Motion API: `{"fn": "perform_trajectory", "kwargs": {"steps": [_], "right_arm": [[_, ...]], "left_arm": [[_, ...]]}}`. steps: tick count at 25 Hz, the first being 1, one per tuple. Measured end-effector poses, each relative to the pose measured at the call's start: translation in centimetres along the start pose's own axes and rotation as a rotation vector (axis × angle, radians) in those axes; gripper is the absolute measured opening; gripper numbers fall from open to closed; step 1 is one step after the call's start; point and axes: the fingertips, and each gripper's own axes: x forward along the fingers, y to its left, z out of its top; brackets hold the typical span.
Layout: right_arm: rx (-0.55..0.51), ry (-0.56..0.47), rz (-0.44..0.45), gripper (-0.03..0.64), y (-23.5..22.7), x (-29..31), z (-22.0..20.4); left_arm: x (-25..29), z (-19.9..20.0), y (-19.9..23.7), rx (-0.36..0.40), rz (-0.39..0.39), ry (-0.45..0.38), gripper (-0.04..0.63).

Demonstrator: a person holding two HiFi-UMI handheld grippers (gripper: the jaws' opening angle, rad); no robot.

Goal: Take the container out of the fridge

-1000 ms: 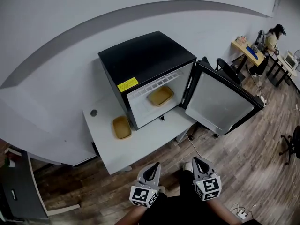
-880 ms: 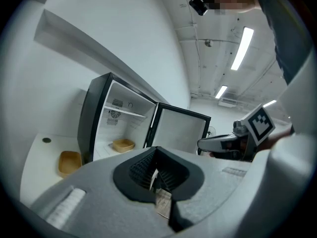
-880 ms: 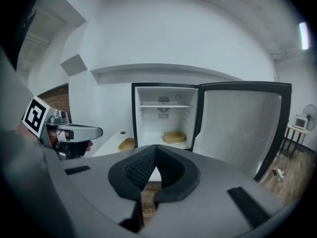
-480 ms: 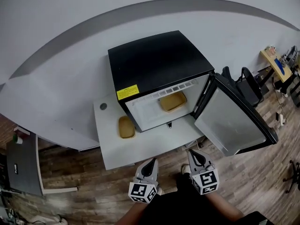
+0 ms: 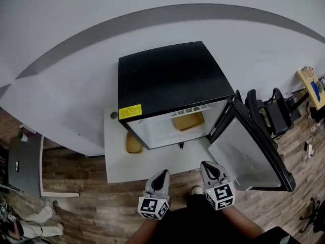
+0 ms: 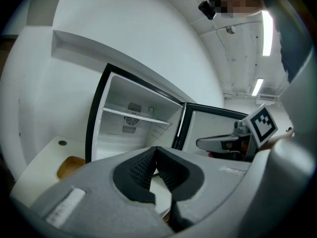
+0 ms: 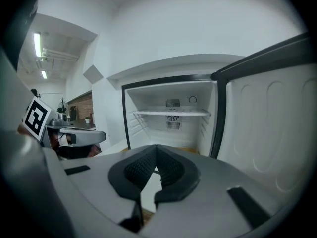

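A tan container [image 5: 188, 121] lies on the floor of the open black mini fridge [image 5: 167, 78]. In the right gripper view only a thin yellow edge of this container [image 7: 189, 149] shows above the jaws. My left gripper [image 5: 163, 173] and right gripper [image 5: 207, 164] hang side by side just off the table's front edge, well short of the fridge. Both point at its opening. The left gripper [image 6: 156, 150] has its pads pressed together with nothing between them. The right gripper [image 7: 156, 148] is likewise shut and empty.
A second tan container [image 5: 134, 143] sits on the white table [image 5: 152, 164] left of the fridge, also seen from the left gripper [image 6: 69, 166]. The fridge door [image 5: 251, 146] stands wide open to the right. Office chairs [image 5: 274, 113] stand behind the door on the wood floor.
The head view has swung left and closer, so the fridge now sits squarely ahead. Both grippers stay low before the table edge, still shut.
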Motion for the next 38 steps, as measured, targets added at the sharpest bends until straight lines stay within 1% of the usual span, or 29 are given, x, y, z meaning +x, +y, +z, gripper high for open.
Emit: {"fn": "perform_trajectory", "kwargs": {"steps": [6,9,11,14,17,19,25,31,35,38], "right_arm": [[-0.011,0.007,0.082,-0.005,-1.2,1.5,0.2],[-0.023,0.011,0.114,-0.003,-1.6,2.0,0.1],[-0.024,0.009,0.134,-0.005,-1.9,2.1,0.1],[-0.017,0.003,0.156,-0.003,-2.7,2.1,-0.1],[-0.01,0.003,0.173,-0.003,-3.6,2.0,-0.5],[-0.006,0.003,0.181,-0.005,-3.9,1.9,-0.7],[0.013,0.002,0.188,-0.005,-4.4,1.0,-1.4],[0.0,0.019,0.198,-0.005,-4.3,0.6,-1.8],[0.0,0.02,0.179,-0.005,-4.3,0.7,-1.8],[0.001,0.023,0.154,-0.005,-4.4,0.7,-1.8]], "left_arm": [[1.3,-0.1,-0.1,-0.015,0.071,0.001,0.012],[2.1,-0.1,-0.8,-0.019,0.062,0.005,0.012],[2.7,0.1,-1.3,-0.006,0.061,0.009,0.012],[3.7,0.4,-1.9,0.015,0.092,0.009,0.012],[4.5,0.5,-2.3,0.015,0.122,0.004,0.012],[4.9,0.3,-2.9,0.014,0.128,0.007,0.012],[5.9,-0.4,-4.9,0.03,0.098,0.029,0.012],[6.5,-0.4,-5.7,0.037,0.084,0.026,0.012],[7.1,-0.9,-5.4,0.075,0.067,0.045,0.012],[8.4,-1.5,-4.7,0.108,0.022,0.086,0.012]]}}
